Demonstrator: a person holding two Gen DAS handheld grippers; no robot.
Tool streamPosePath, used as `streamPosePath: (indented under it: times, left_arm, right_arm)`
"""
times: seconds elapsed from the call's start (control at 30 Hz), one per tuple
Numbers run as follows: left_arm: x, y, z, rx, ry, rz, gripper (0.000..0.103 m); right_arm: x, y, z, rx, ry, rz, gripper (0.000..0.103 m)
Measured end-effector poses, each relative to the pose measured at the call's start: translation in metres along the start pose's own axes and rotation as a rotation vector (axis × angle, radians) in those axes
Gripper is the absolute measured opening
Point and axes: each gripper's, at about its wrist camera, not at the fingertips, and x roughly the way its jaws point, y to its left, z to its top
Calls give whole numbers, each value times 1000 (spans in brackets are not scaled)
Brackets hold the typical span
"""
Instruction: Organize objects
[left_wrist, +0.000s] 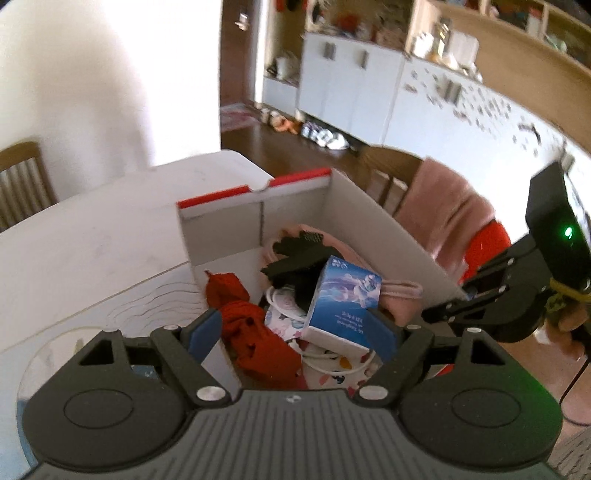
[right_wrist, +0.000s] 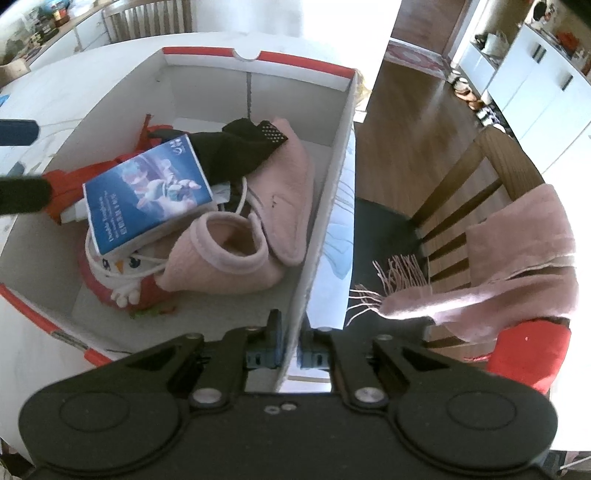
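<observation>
A white cardboard box with red rim (left_wrist: 258, 190) (right_wrist: 325, 206) stands on the white table. Inside lie a blue and white carton (left_wrist: 341, 295) (right_wrist: 147, 192), a red cloth (left_wrist: 255, 332), black socks (right_wrist: 236, 147), pink fleece slippers (right_wrist: 280, 195), a white cable (right_wrist: 110, 273) and patterned fabric. My left gripper (left_wrist: 295, 332) is open and hovers over the box, its fingers either side of the red cloth and the carton. My right gripper (right_wrist: 290, 354) is shut on the box's right wall near its front corner; it also shows in the left wrist view (left_wrist: 454, 310).
A wooden chair (right_wrist: 461, 177) with a pink fringed scarf (right_wrist: 517, 266) and a red item (right_wrist: 528, 354) stands right of the table. Another chair (left_wrist: 22, 177) stands at the far left. White cabinets (left_wrist: 351, 88) and shoes line the far wall.
</observation>
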Motion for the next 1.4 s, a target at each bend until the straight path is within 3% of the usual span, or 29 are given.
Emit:
streamPosePath:
  times: [0.33, 0.53, 0.77, 0.83, 1.17, 1.4]
  left_arm:
    - [-43, -2, -17, -73, -100, 21, 83]
    - [-60, -2, -24, -88, -128, 6, 84]
    - [-72, -2, -38, -58, -124, 9, 95]
    - [-77, -3, -42, -49, -132, 3, 102]
    - [-93, -3, -56, -31, -159, -22, 103]
    - [-102, -5, -66, -12, -186, -13, 103]
  right_arm:
    - [-28, 0, -11, 2, -64, -2, 6]
    - [-66, 0, -20, 80, -170, 14, 8]
    - [-110, 17, -41, 123, -309, 49, 16]
    - [-117, 22, -47, 135, -334, 50, 19]
    - [-153, 40, -78, 186, -507, 59, 57]
    - [-164, 51, -87, 186, -583, 94, 68]
